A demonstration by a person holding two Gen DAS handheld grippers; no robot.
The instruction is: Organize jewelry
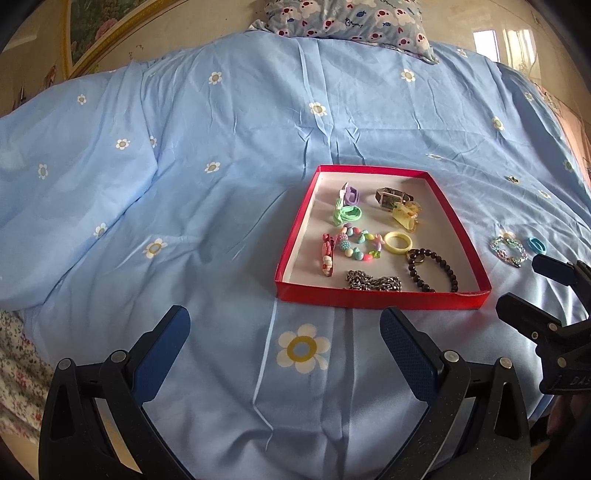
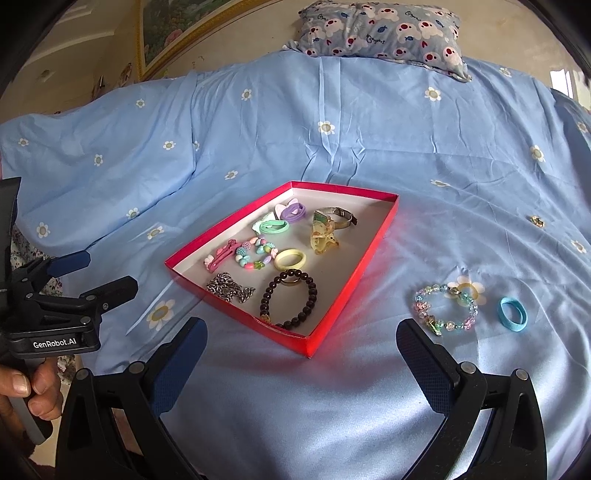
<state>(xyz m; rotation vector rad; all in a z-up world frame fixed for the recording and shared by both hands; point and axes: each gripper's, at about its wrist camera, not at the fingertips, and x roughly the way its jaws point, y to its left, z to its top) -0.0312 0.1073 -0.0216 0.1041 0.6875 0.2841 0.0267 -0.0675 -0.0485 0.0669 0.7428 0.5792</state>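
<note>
A red box lid (image 1: pixel 378 295) (image 2: pixel 354 269) lies on the bed and holds several pieces: a dark bead bracelet (image 1: pixel 432 269) (image 2: pixel 312 299), a yellow ring (image 1: pixel 398 242) (image 2: pixel 290 259), a chain (image 1: pixel 373 282) (image 2: pixel 229 291), a watch (image 1: pixel 388 196) and hair ties. To its right on the sheet lie a pastel crystal bracelet (image 2: pixel 445 306) (image 1: pixel 509 251), a blue hair tie (image 2: pixel 512 315) (image 1: pixel 538 245) and a small ring (image 2: pixel 537 220). My left gripper (image 1: pixel 284 347) is open and empty in front of the lid. My right gripper (image 2: pixel 301 362) is open and empty, near the crystal bracelet.
The blue flowered sheet (image 1: pixel 221 184) covers the bed. A patterned pillow (image 2: pixel 384 29) lies at the far end. A framed picture (image 1: pixel 96 33) leans at the back left. The bed's left edge drops off near a floral cloth (image 1: pixel 18 369).
</note>
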